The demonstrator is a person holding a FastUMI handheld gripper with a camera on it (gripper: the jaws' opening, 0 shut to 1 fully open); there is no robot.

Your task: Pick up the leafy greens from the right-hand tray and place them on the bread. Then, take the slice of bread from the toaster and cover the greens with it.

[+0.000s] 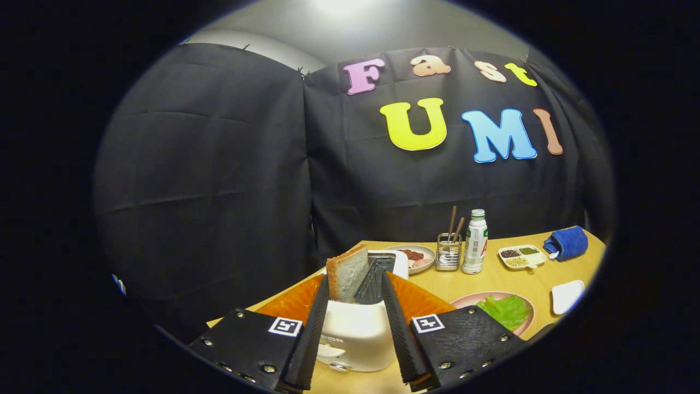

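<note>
Gripper (355, 282) fingers gaping open, straddling toaster (358, 328); bread slice (345, 272) sticking up from slot between them, greens (506, 310) lying on plate (465, 300) alongside.

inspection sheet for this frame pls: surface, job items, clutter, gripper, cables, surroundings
Surface: wooden table, with an orange mat under the toaster.
Job's things: bread slice upright in one slot of the white toaster; leafy greens on a pink plate beyond the right finger.
Clutter: dish of food, utensil caddy, bottle, divided dish, blue cloth, small white dish.
Gripper: gripper open, fingers either side of the toaster top, holding nothing.
Cables: nothing seen.
Surroundings: black cloth wall.
</note>
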